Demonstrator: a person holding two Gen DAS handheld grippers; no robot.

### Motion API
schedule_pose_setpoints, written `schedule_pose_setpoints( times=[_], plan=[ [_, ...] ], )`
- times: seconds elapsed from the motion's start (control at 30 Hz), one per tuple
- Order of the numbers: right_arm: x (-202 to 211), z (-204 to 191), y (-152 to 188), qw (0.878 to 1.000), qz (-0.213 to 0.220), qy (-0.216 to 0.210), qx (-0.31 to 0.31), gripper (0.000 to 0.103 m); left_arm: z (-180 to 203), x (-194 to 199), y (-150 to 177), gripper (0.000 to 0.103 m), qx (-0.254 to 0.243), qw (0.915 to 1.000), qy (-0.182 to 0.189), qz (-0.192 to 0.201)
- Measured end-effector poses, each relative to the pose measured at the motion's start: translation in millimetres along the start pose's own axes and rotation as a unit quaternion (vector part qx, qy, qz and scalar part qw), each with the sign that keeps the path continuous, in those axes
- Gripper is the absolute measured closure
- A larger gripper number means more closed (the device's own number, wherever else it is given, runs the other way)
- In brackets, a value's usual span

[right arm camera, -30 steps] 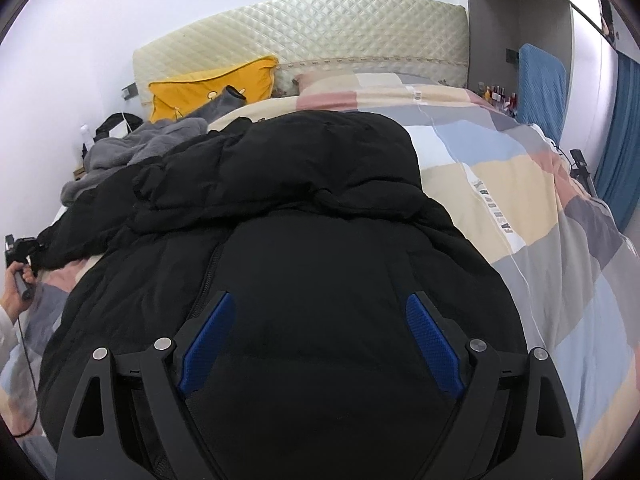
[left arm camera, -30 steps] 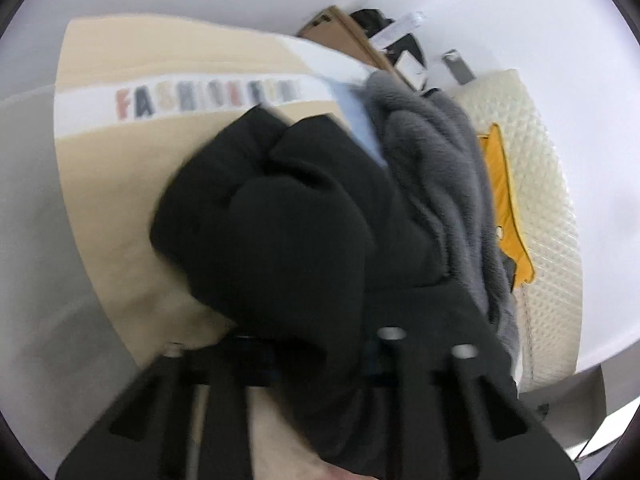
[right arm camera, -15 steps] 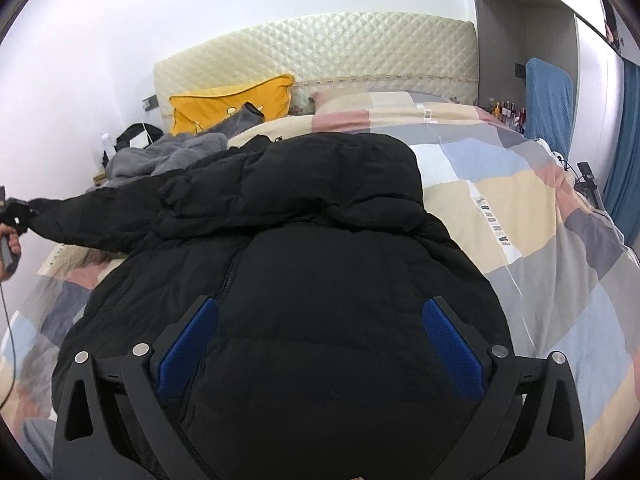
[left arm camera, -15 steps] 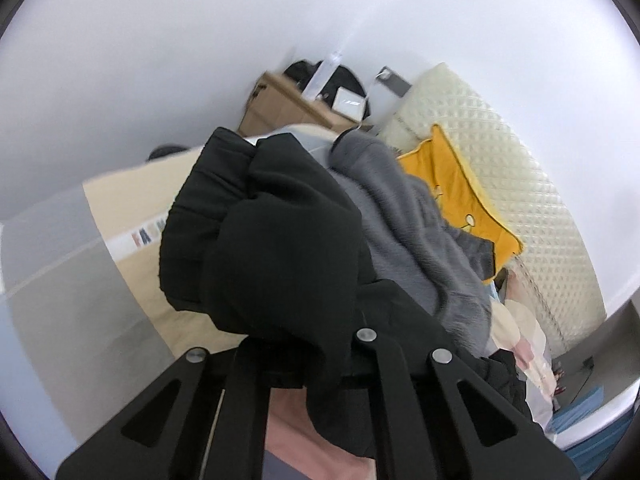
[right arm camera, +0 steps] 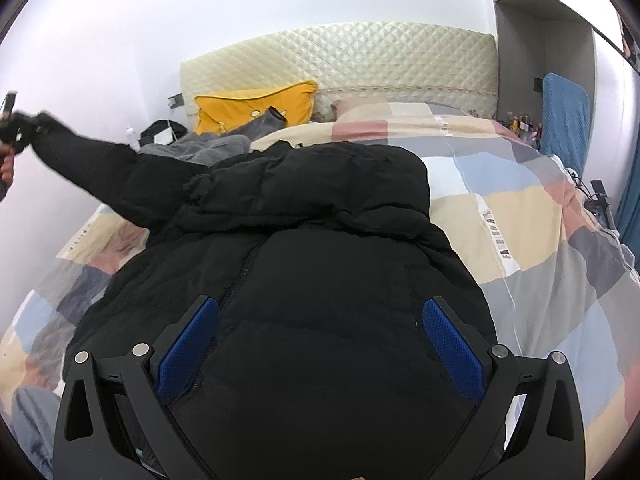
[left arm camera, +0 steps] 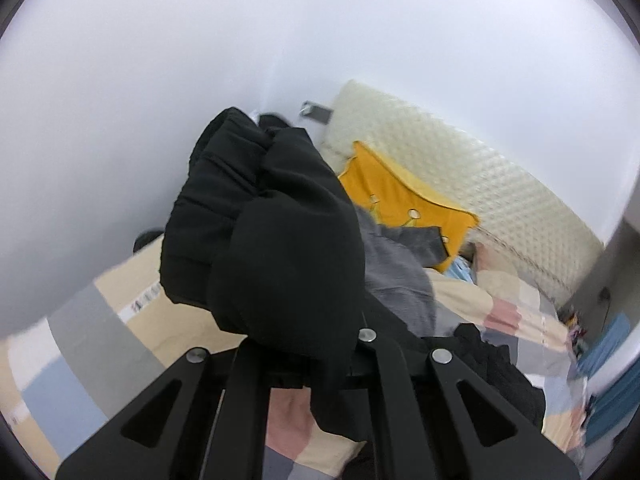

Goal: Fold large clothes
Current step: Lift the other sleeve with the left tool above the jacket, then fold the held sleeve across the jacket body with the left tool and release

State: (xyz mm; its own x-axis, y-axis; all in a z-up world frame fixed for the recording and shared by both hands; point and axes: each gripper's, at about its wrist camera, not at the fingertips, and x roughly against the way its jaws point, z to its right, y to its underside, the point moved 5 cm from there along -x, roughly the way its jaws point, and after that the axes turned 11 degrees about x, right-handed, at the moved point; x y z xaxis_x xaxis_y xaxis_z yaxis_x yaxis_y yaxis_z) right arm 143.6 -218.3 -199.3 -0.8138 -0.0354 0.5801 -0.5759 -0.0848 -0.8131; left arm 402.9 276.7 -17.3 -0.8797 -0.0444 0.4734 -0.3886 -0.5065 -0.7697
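Note:
A large black puffer jacket (right arm camera: 320,248) lies spread on the checked bedspread (right arm camera: 520,240). My left gripper (left arm camera: 298,344) is shut on the end of the jacket's black sleeve (left arm camera: 264,232), which bunches over its fingers and hides the tips. In the right wrist view that sleeve (right arm camera: 92,164) stretches up and to the left, held high above the bed by the left gripper (right arm camera: 12,128). My right gripper (right arm camera: 316,336) is open, its blue pads (right arm camera: 452,344) wide apart just above the jacket's lower body, holding nothing.
A grey fleece garment (right arm camera: 204,146) and a yellow pillow (right arm camera: 256,106) lie at the head of the bed by the quilted cream headboard (right arm camera: 360,60). A white wall (left arm camera: 160,80) runs along the left. A blue towel (right arm camera: 564,116) hangs at right.
My left gripper has lifted the sleeve up and away from the bed, pulling it out straight to the left. The right gripper has drawn back slightly over the jacket and stays open.

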Motion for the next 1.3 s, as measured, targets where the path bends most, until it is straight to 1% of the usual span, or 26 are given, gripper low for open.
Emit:
schedule_pose_setpoints(
  times=[0.13,0.2,0.3,0.37,0.5,0.63,0.7,0.87,0.9,1.17,1.27,1.3],
  plan=[
    [4.2,3.4,0.5,1.000,0.003,-0.011,0.002,0.000,55.5,19.9,4.8,0.096,-0.042,0.9989,0.015,0.008],
    [6.6,8.2,1.6,1.000,0.005,-0.016,-0.002,0.000,87.6,28.9,9.7,0.096,-0.066,0.9974,0.026,0.012],
    [11.3,14.0,3.6,1.000,0.009,-0.021,-0.006,0.000,123.8,38.3,19.1,0.096,-0.093,0.9949,0.036,0.015],
    [13.7,18.4,5.1,1.000,0.011,-0.023,-0.008,0.000,152.0,41.8,28.0,0.096,-0.111,0.9926,0.046,0.015],
    [15.1,28.7,5.8,0.999,0.012,-0.028,-0.015,0.000,195.8,48.0,49.5,0.096,-0.145,0.9873,0.063,0.012],
    [11.5,43.0,6.2,0.999,0.007,-0.029,-0.024,0.000,246.3,44.0,80.2,0.096,-0.176,0.9806,0.087,-0.002],
    [11.9,48.8,7.5,0.999,0.007,-0.034,-0.034,0.000,270.1,40.6,96.4,0.096,-0.196,0.9759,0.096,-0.007],
    [13.7,61.6,8.2,0.998,0.011,-0.035,-0.044,0.000,327.1,29.8,150.4,0.096,-0.229,0.9636,0.135,-0.032],
    [13.7,64.0,7.6,0.998,0.011,-0.036,-0.044,0.000,339.0,24.4,165.3,0.096,-0.238,0.9601,0.142,-0.037],
    [7.7,94.7,1.4,0.998,0.012,-0.024,-0.058,0.000,398.0,-2.8,244.2,0.096,-0.271,0.9448,0.162,-0.088],
    [6.4,105.1,0.8,0.997,0.013,-0.021,-0.068,0.000,407.0,-14.2,270.6,0.096,-0.277,0.9407,0.165,-0.107],
    [5.1,108.6,1.5,0.997,0.011,-0.020,-0.072,0.000,410.7,-23.3,284.7,0.096,-0.280,0.9386,0.164,-0.118]
  ],
)
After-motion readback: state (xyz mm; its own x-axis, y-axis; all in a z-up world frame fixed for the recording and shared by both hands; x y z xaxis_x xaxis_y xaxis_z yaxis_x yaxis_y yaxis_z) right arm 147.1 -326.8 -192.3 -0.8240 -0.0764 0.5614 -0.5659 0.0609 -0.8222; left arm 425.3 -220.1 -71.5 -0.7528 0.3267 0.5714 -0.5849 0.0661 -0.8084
